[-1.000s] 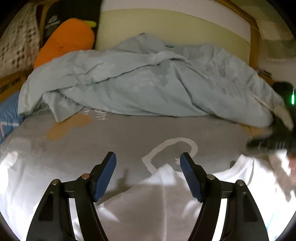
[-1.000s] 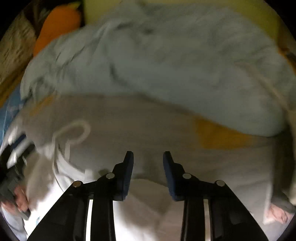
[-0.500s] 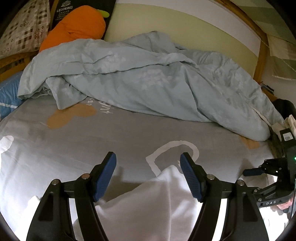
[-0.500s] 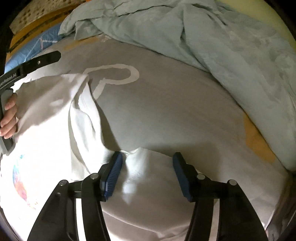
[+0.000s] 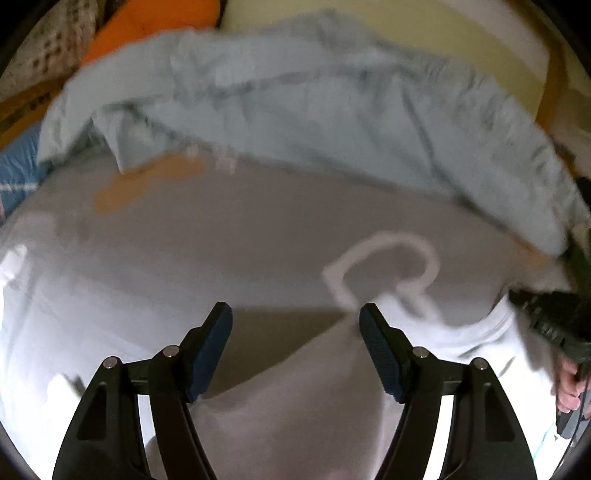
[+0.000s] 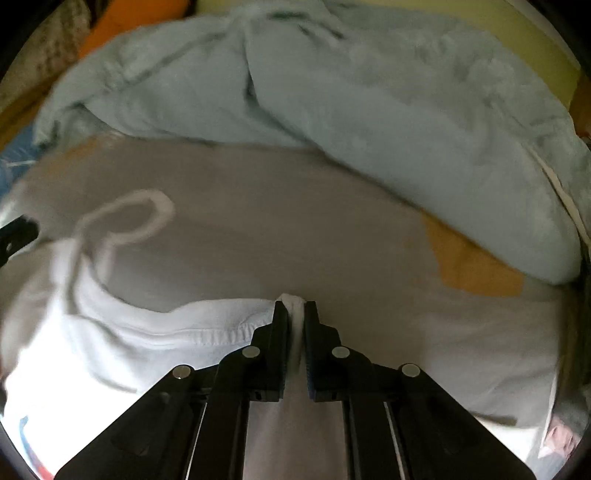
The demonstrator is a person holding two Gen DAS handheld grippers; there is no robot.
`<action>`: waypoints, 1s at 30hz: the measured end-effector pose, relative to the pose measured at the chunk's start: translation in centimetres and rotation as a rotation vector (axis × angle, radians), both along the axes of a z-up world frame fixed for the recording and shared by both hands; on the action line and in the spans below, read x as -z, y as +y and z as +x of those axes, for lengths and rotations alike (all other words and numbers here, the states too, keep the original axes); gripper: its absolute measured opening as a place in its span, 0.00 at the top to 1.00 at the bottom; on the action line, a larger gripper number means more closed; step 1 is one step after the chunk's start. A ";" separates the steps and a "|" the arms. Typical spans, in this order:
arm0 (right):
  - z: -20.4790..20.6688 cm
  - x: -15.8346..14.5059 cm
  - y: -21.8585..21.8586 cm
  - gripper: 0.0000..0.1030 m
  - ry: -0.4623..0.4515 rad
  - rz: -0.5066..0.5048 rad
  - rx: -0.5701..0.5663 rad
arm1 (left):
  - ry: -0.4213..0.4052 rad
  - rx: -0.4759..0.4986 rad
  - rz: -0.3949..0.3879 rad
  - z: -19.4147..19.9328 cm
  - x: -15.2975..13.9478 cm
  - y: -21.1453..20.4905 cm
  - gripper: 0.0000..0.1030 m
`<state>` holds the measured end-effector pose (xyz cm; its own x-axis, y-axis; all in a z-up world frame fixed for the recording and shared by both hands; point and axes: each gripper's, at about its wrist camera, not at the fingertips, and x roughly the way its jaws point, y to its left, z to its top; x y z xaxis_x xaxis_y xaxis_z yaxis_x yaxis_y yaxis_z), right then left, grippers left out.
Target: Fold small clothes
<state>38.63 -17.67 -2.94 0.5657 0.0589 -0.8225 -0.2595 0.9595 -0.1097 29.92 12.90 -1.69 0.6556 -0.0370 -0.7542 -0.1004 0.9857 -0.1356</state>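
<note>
White shirt [image 6: 147,332] lies on a grey sheet [image 6: 277,221] at the near edge of the bed. Right gripper [image 6: 294,314]: jaws have just been closing and now pinch a bunched fold of the shirt's edge, cloth filling the narrow gap between the pads. Left gripper [image 5: 295,332]: jaws stand wide apart over a raised corner of the shirt [image 5: 295,387]; the pads do not press on it. Far side: crumpled pale-blue duvet [image 5: 314,122], orange cushion [image 5: 147,33] at far left. A hand [image 5: 569,384] shows at the right edge of the left view.
</note>
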 end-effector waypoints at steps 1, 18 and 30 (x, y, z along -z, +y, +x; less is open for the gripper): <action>0.0 -0.1 0.1 0.90 -0.017 -0.001 0.015 | 0.009 -0.001 0.001 0.1 0.2 0.0 0.35; -14.3 -18.4 -7.0 0.28 -0.337 0.232 0.095 | -0.501 -0.034 0.137 -16.3 -16.9 5.6 0.32; -31.9 -24.4 -8.0 0.27 -0.489 0.396 -0.021 | -0.424 -0.205 0.230 -29.2 -21.6 8.6 0.31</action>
<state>6.70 -25.62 21.45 0.8662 0.3214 -0.3826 -0.2885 0.9469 0.1421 0.76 21.52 19.89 0.8816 0.2592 -0.3945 -0.2774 0.9607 0.0114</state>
